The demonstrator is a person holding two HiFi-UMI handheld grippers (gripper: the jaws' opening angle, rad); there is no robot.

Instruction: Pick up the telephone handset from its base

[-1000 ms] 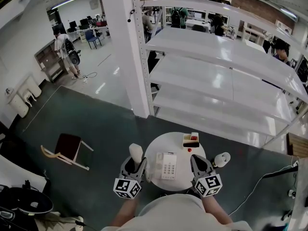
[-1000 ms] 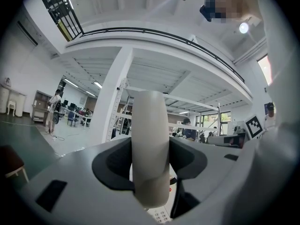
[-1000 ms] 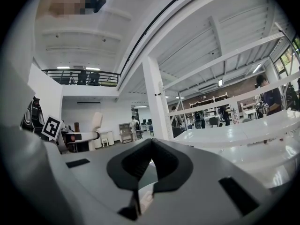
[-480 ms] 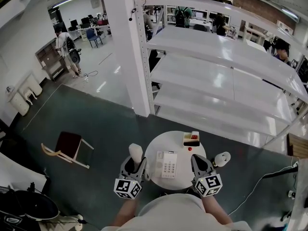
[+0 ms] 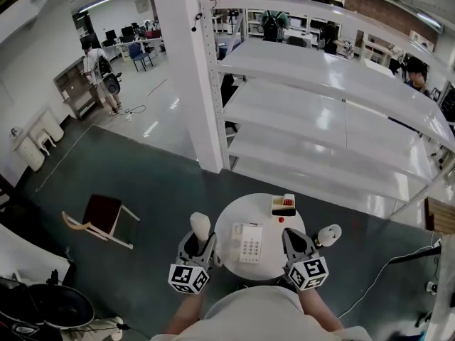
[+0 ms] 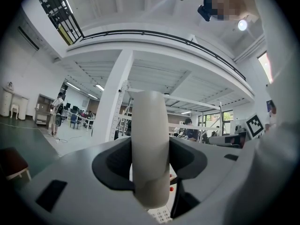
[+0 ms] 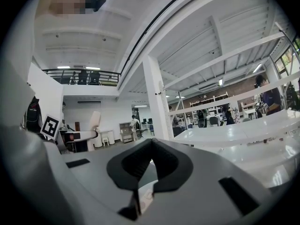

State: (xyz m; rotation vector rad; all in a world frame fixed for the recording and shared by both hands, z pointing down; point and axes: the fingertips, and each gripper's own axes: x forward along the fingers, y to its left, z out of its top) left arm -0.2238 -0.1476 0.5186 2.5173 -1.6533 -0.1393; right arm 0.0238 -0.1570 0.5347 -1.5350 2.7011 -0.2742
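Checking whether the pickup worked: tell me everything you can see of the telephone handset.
The handset is a smooth, off-white, rounded bar that looks like plastic. It stands upright between the jaws of the left gripper, whose dark pads press its sides. It is lifted off the base and sits just beyond the left edge of the round table.

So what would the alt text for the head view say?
Seen from above, a person's left gripper clamps a white telephone handset upright beside a small round white table, where the keypad base sits without it. The right gripper hovers at the table's other side, jaws together, holding nothing.
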